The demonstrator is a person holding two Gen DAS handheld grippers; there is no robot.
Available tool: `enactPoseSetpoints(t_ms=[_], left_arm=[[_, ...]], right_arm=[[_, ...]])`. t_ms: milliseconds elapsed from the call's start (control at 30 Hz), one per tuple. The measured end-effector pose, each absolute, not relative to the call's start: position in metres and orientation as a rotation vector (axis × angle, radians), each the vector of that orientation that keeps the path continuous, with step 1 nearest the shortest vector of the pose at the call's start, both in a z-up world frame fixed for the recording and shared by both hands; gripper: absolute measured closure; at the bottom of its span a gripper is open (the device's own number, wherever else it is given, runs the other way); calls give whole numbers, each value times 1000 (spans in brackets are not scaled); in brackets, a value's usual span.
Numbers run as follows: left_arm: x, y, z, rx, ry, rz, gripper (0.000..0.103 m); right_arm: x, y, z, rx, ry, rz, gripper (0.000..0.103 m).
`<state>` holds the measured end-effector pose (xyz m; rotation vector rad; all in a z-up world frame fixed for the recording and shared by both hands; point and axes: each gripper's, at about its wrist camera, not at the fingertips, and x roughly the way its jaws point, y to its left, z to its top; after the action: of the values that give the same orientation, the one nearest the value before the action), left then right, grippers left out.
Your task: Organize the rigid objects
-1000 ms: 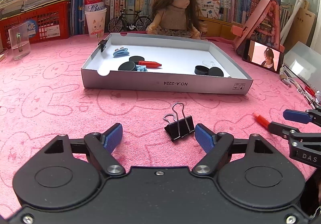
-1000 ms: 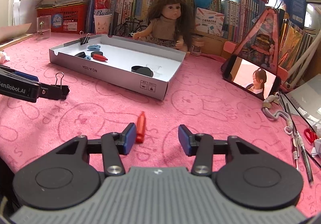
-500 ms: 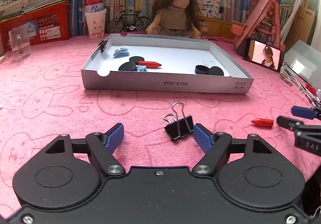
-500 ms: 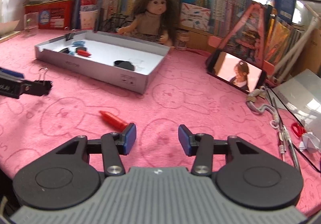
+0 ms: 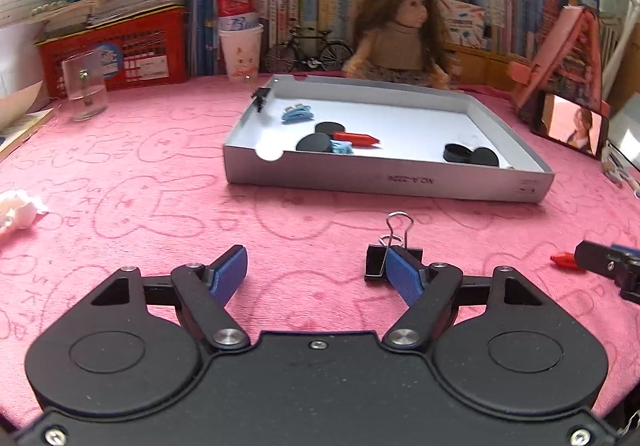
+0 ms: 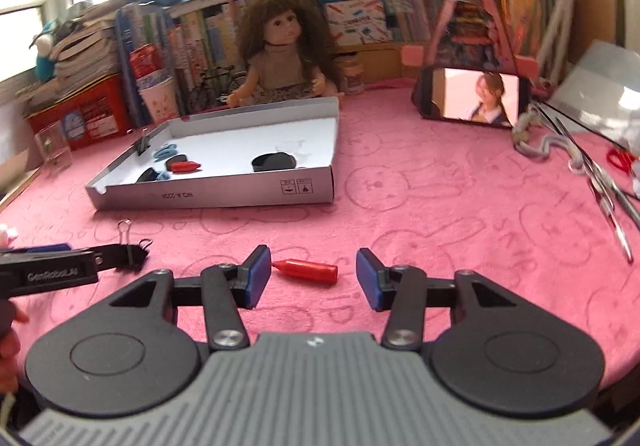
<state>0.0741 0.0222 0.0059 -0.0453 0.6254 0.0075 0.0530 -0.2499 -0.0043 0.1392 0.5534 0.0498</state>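
On the pink cloth, a black binder clip (image 5: 394,258) stands right against the right fingertip of my left gripper (image 5: 316,274), which is open with nothing between its pads. A red crayon-like piece (image 6: 306,270) lies crosswise between the pads of my right gripper (image 6: 313,274). That gripper's jaws are opening, and the piece's tip is close to the left pad. A shallow grey box tray (image 5: 384,182) further back holds black discs (image 5: 314,144), a blue clip (image 5: 296,114) and another red piece (image 5: 356,138). In the right wrist view, the binder clip (image 6: 128,252) sits at the left gripper's tip.
A doll (image 5: 400,34), books and a red basket line the back. A phone (image 6: 476,98) leans at the right, with scissors (image 6: 616,162) and cables near it. A glass (image 5: 84,86) and a crumpled tissue (image 5: 18,208) lie at the left.
The right gripper has rolled and swung, so the red piece now lies between its pads instead of beside the left one. The left view shifted, bringing the binder clip against the right fingertip.
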Motion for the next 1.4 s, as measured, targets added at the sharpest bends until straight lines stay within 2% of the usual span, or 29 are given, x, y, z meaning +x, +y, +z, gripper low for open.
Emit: enactPoseSetpoints(t_ms=[133,433,467,533,567,700,767,833,933,1400], left_arm=[[72,26,9,-58,604,-11,28],[65,12,9,-30,591,-106,28],[65,10,9,-27,591,-113,28],[66,4,8,-13,583,-121,28],[66,2,7,-3,579,-121,28],[72,-9,3,44,586,-125,37],[76,-12,0,45,603,-126,49],[77,-14,-2,49,602,-119,54],[78,-17,-1,59,601,-123,73],[84,-8,21,9,548,-126,73]], right_arm=[[53,-237,-9,118,515,-41,29],[64,-210,-21,40,528,-83,29],[64,-209,-21,43,526,-81,33],[64,-209,-22,43,518,-87,53],[64,-210,-22,41,516,-85,53],[64,-216,-22,62,509,-65,54],[64,-218,-21,71,504,-54,54],[64,-220,-21,75,499,-42,54],[64,-222,-19,78,492,-30,54],[71,-233,-2,83,450,-1,54]])
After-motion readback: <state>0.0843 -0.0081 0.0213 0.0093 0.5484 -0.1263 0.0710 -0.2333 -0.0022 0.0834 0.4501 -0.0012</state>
